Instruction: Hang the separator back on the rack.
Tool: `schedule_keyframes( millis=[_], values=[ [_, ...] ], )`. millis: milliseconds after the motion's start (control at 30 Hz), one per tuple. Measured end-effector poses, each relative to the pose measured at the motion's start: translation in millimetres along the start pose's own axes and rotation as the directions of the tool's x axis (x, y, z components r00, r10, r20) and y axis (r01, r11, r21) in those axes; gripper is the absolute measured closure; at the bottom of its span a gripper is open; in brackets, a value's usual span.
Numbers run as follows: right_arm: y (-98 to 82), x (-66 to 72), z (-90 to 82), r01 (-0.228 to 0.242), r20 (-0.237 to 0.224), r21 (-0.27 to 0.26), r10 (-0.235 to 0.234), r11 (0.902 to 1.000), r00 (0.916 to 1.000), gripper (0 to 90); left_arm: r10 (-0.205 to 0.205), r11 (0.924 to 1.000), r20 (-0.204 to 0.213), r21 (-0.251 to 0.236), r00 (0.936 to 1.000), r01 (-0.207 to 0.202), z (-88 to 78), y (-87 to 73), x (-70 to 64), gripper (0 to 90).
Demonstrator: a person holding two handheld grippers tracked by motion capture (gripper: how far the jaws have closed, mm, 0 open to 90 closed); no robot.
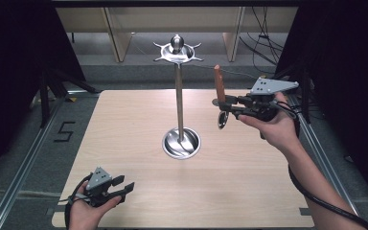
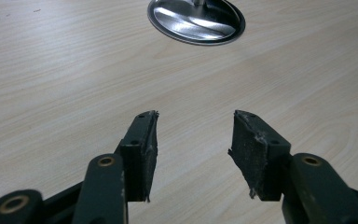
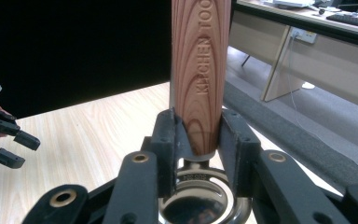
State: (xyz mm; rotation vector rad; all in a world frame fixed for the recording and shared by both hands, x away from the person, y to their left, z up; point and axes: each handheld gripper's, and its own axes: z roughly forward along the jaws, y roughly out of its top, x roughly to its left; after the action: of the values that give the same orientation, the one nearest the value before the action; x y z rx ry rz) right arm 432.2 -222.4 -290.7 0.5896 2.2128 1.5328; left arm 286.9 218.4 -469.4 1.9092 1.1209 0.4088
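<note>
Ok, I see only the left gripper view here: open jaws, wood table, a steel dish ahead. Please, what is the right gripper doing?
Observer: The right gripper is shut on a utensil with a wooden handle, held in the air right of the stand.
Operator: A stand? I see only the dish.
Observer: That dish is the base; a steel pole rises from it to a top with hooks.
Operator: Is anything hanging on it?
Observer: No, the hooks are bare.
Operator: How is the utensil turned?
Observer: Handle up, its round steel head below the jaws. The handle reads KITCHEN TOO, then runs out of frame.
</note>
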Motion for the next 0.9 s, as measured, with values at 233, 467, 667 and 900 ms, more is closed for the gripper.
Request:
schedule_keyframes(
  millis=[233, 467, 667, 900],
  values=[
    [3.2, -0.7, 1.9, -0.02, -0.007, 0.009, 0.02, 0.9997, 0.9998, 69.8, -0.002, 1.0, 0.004, 0.003, 1.0, 0.002, 0.2, -0.1, 0.1, 49.5],
    [5.8, -1.7, 5.1, -0.007, 0.004, 0.002, 0.007, 1.0, 1.0, 69.8, 0.001, 1.0, 0.0, -0.001, 1.0, -0.001, -0.1, 0.1, 0.0, 49.5],
    [8.9, -3.2, 7.3, -0.004, -0.005, 0.01, 0.004, 0.9999, 1.0, 69.8, 0.001, 1.0, -0.001, 0.0, 1.0, -0.001, -0.1, 0.2, 0.1, 49.5],
    [13.6, -5.1, 9.3, -0.012, -0.024, 0.013, 0.012, 0.9998, 0.9996, 69.8, 0.001, 1.0, -0.002, 0.007, 1.0, -0.001, -0.3, 0.1, -0.3, 49.5]
  ],
)
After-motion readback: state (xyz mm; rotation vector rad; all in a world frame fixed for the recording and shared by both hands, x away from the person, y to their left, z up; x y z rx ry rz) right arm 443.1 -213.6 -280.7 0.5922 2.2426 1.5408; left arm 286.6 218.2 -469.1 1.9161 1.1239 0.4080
